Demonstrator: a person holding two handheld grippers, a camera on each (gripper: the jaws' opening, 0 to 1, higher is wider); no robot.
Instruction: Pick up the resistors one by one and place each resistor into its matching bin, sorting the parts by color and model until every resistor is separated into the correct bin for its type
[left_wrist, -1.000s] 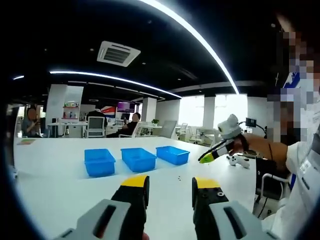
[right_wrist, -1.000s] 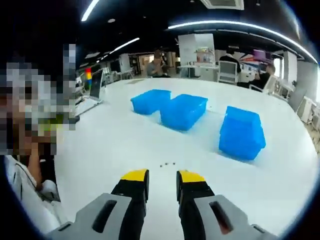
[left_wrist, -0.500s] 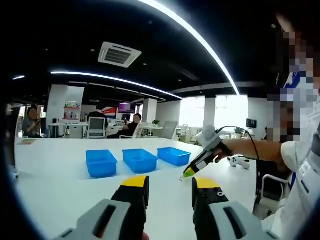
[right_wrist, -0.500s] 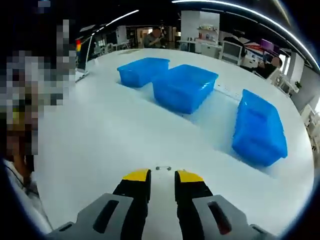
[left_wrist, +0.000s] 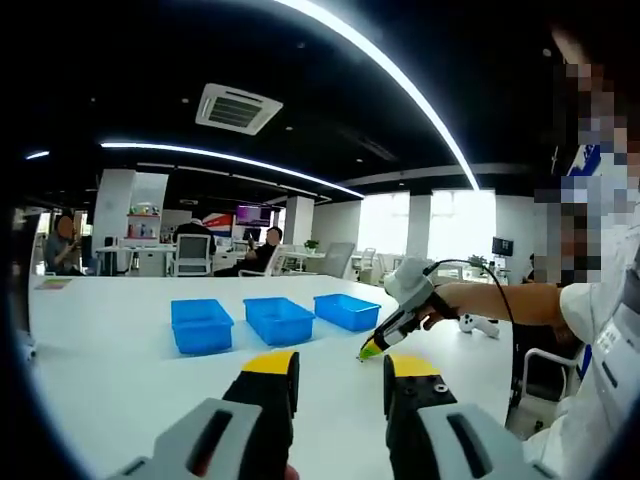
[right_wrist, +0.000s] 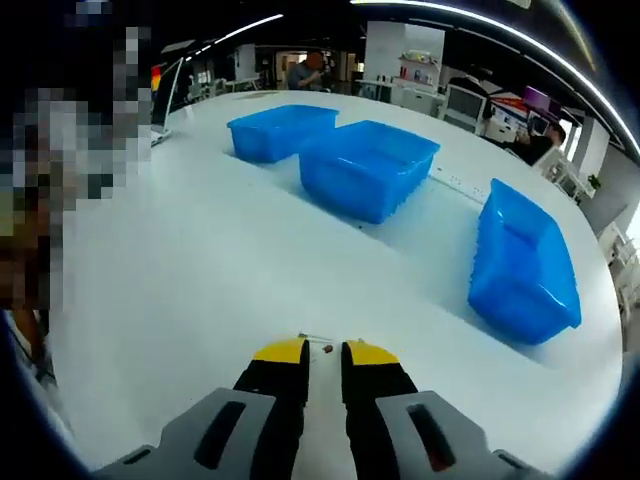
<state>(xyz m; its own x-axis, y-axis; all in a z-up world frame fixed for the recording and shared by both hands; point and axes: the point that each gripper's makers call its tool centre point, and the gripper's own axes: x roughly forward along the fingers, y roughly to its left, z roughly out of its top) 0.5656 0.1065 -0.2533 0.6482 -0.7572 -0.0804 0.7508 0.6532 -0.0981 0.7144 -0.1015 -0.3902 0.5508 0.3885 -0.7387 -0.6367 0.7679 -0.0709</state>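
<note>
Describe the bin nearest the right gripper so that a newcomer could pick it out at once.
Start at the big white table and find the row of three open blue bins. In the right gripper view, two bins sit close together at the upper middle; the nearest bin stands apart from them at the right. It alone is turned with its short end towards the right gripper.

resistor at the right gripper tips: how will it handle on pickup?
Probably very light: the resistor is a speck beside the right hand-held gripper. It may roll or skid, since the white table looks smooth. The thin lead beside it could bend if pinched; too small to be sure.
</note>
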